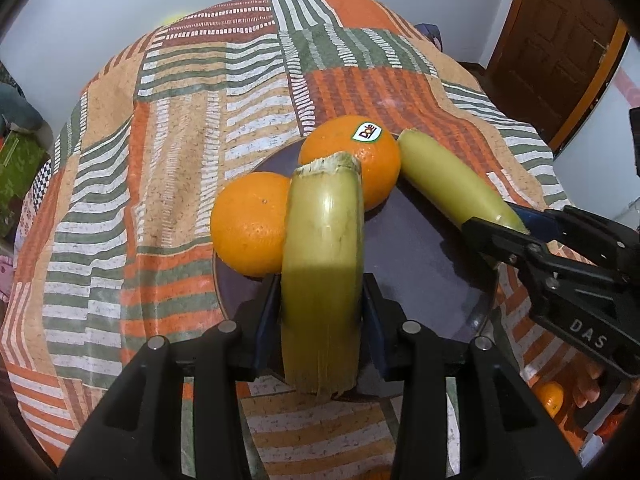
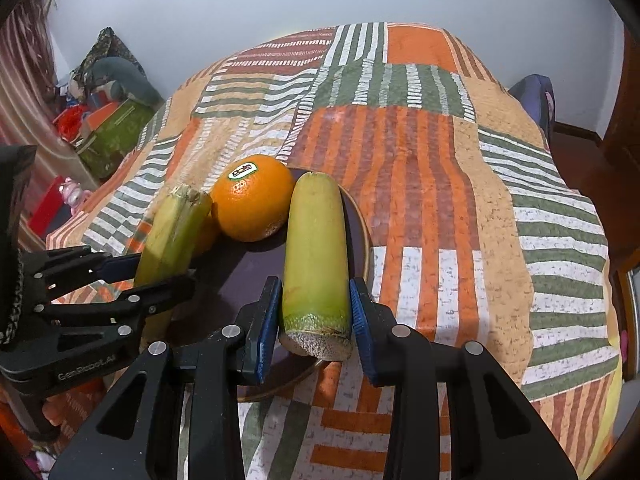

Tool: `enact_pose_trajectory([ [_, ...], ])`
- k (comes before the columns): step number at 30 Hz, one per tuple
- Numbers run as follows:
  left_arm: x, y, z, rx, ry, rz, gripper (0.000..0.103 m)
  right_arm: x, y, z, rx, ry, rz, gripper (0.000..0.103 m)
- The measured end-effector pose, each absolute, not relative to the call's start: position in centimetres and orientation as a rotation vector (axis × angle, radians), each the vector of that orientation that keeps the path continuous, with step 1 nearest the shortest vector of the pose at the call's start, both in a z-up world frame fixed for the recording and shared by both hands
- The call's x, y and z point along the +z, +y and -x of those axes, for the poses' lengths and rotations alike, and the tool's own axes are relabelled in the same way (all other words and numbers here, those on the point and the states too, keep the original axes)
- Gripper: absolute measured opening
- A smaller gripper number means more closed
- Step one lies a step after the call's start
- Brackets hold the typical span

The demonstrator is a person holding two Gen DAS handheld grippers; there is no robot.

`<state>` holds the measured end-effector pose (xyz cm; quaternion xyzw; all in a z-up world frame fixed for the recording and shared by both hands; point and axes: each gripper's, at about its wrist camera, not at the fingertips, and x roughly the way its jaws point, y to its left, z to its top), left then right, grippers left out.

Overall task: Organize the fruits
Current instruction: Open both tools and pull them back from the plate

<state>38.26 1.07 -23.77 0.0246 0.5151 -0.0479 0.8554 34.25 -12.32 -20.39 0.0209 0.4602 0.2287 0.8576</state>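
Nearest the lens in the left wrist view, the left gripper [image 1: 322, 312] had its blue pads pressed on both flanks of a thick green-yellow cane piece [image 1: 324, 264], jaws narrowed to the width of that stalk. This piece ran from bottom centre up to mid-frame, its frayed top end against two oranges: a plain orange [image 1: 250, 224] at centre left and a stickered orange [image 1: 352, 152] just above centre. All of it sat over a dark plate [image 1: 420, 264] on the striped bedcover [image 1: 160, 160].

In the right wrist view, the right gripper [image 2: 315, 312] was likewise closed on a second cane piece [image 2: 316, 248] at lower centre, pads touching both sides near its cut end, which overhung the plate's near rim [image 2: 362, 236]. Whether its far end rested on the plate could not be told.

Several risks seemed likely. Smooth, waxy rind and a grip near one end might have let either stalk pivot or slip. Lowering the left piece might have nudged the plain orange, already at the plate's edge, off onto the soft cover. With both grippers near each other over one small plate, their fingers might also have clashed.
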Motion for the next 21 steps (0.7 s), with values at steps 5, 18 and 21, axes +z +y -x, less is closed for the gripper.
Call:
enact_pose_trajectory([
  [5,-22.5,0.9,-37.1,-0.11,1.053,-0.059,0.041,-19.6,-13.0,-33.8,0.489,0.972,-0.061,0.032],
  [18,-16.1,1.8,-31.2,-0.09,0.927,-0.047,0.052,-13.2,-13.5,-28.8,0.5,0.821,0.029,0.04],
  [21,-14.6,2.2,-29.4,-0.077,0.89,-0.049,0.054,-12.2,-13.6,-27.6,0.511,0.802,0.045,0.045],
])
